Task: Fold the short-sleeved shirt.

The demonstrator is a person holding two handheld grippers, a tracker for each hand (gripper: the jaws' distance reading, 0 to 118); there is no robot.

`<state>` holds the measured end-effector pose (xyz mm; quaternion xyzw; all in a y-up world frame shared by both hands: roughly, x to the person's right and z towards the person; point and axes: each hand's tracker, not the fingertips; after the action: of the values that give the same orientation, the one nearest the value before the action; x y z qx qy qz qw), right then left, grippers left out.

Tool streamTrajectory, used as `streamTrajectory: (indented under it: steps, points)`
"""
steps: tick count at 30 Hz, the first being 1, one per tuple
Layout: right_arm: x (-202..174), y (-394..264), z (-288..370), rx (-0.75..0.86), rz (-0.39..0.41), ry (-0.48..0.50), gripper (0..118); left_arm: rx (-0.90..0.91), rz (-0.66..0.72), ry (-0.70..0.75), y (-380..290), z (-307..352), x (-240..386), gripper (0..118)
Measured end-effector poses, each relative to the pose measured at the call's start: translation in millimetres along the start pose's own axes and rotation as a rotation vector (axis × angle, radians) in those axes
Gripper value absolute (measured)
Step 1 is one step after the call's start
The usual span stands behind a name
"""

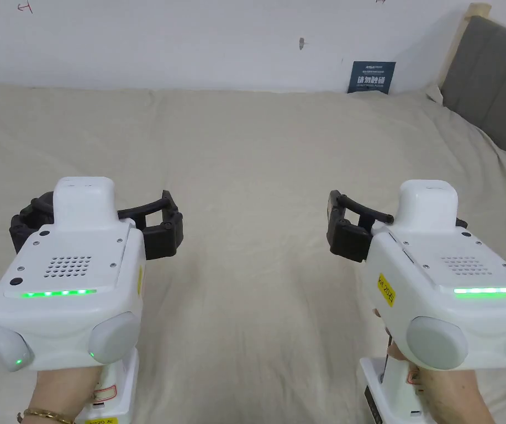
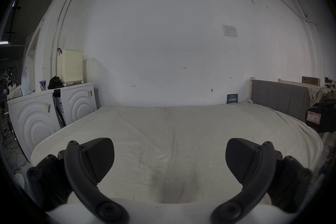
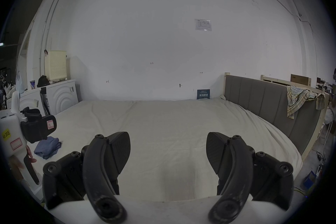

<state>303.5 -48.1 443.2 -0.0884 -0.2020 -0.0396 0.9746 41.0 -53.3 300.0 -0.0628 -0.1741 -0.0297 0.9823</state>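
A: Where are the two tools?

B: Both are held above the near part of the wide bed covered in a beige sheet. The white left gripper with black jaws hangs over the near left part, the matching right gripper over the near right, well apart. Each has its jaws spread wide with nothing between them; the left gripper view and the right gripper view show bare sheet in each gap.

A: And the shirt?

B: A crumpled blue cloth bundle lies on the sheet near the bed's near left edge, just below the left gripper in the right gripper view. I can't tell its sleeves from here.

A: Anything else?

B: A grey padded headboard runs along the right edge, and a small dark blue sign leans on the white wall at the far right corner.
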Motion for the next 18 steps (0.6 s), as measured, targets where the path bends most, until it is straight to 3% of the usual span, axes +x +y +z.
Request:
streamTrajectory:
  steps: [18]
  points:
    - [3.0, 2.5, 2.8, 0.008, -0.004, -0.001, 89, 0.02, -0.017, -0.008, 2.7, 4.0, 3.8, 118]
